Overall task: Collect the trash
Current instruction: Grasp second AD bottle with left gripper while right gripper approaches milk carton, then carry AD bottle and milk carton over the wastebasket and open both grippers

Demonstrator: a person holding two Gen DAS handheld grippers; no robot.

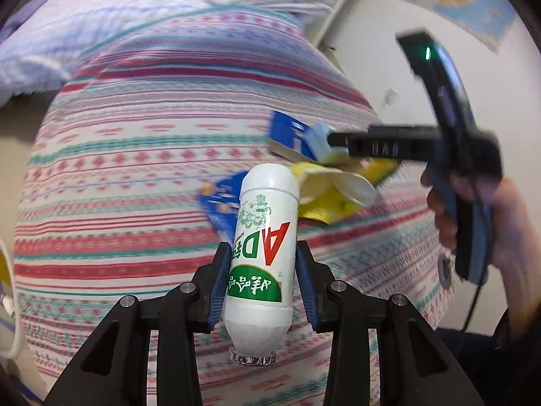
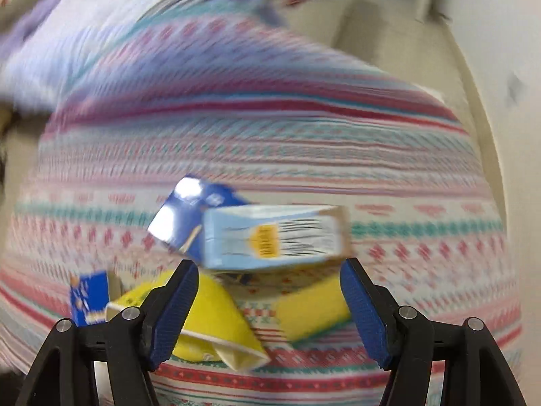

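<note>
White bottle (image 1: 262, 253) with green-red label; yellow wrappers (image 2: 219, 321); red-teal striped bedspread (image 1: 135, 169).

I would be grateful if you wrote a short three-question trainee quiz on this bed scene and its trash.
1. True or false: the left hand-held gripper is shut on the white bottle.
2. Which item sits at the tips of the right hand-held gripper? A) the light blue carton B) a glass jar C) a metal spoon
3. Fill in: the crumpled wrappers lying on the striped bedcover below the carton are ____ in colour.

Key: 1 true; its pads press both sides of the bottle. 2 A; the blur hides whether the pads touch it. 3 yellow.
</note>
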